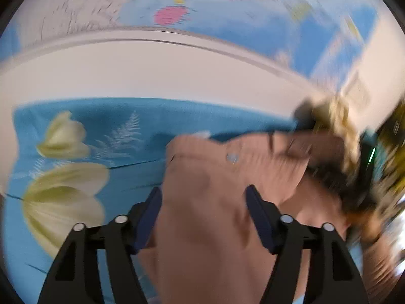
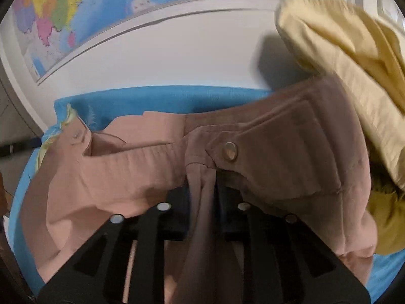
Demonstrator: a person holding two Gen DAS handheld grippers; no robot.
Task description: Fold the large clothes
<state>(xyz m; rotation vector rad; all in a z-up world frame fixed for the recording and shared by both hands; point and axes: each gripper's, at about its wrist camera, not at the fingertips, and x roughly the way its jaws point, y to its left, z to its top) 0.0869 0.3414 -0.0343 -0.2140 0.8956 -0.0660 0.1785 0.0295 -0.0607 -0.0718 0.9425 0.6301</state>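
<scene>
Pink trousers bunched up, fold only just begun

The left gripper (image 1: 203, 200) is wide open over the pink trousers (image 1: 215, 202) and holds nothing. The right gripper (image 2: 203, 190) is pinched on a bunch of the trousers just under the round button (image 2: 229, 151). The trousers lie crumpled in the middle of the frame on the blue flowered sheet (image 1: 83, 116), so nearly all the folding is left. A yellow garment (image 2: 354, 58) sits at the upper right. The wall map (image 2: 50, 12) has writing too blurry to read.
</scene>
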